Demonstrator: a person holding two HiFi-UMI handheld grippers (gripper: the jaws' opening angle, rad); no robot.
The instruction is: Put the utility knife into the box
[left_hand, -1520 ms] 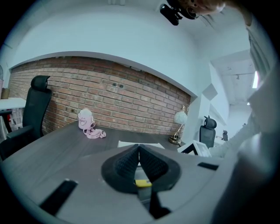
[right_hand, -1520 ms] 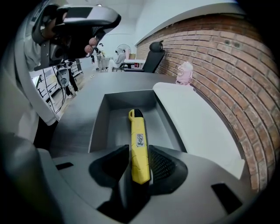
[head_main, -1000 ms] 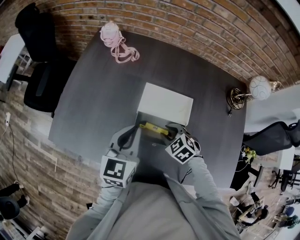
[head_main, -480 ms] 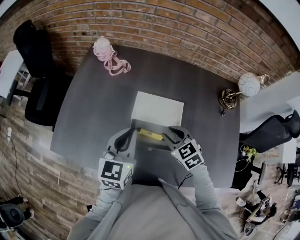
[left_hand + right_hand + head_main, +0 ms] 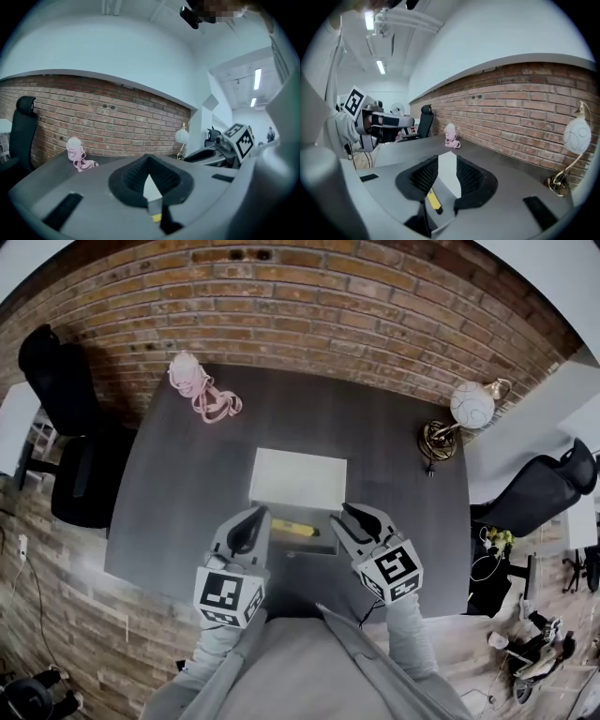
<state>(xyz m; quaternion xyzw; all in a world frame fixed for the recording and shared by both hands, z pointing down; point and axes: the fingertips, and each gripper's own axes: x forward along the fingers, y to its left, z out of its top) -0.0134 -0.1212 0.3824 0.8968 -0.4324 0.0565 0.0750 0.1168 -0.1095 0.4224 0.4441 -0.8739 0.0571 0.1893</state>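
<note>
The yellow utility knife point(image 5: 292, 528) lies inside the shallow grey box point(image 5: 324, 540) on the dark table, and nothing holds it. A white lid point(image 5: 298, 477) lies flat just behind the box. My left gripper point(image 5: 249, 524) hovers at the box's left end, its fingertips meeting. My right gripper point(image 5: 346, 517) hovers at the box's right end, open and empty. In the right gripper view the knife point(image 5: 433, 199) shows below the parted jaws of the right gripper point(image 5: 447, 165), with the lid point(image 5: 451, 180) beyond. The left gripper view shows the left gripper point(image 5: 150, 161) above a sliver of the knife point(image 5: 156, 218).
A pink bundle point(image 5: 199, 390) lies at the table's far left corner. A brass lamp with a white globe point(image 5: 452, 418) stands at the far right. Black chairs sit off the table's left side point(image 5: 67, 427) and right side point(image 5: 530, 495). A brick wall point(image 5: 309, 306) runs behind.
A second ago the right gripper held the knife over the box. It has let go, the knife now lies in the box, and both grippers have drawn back slightly.
</note>
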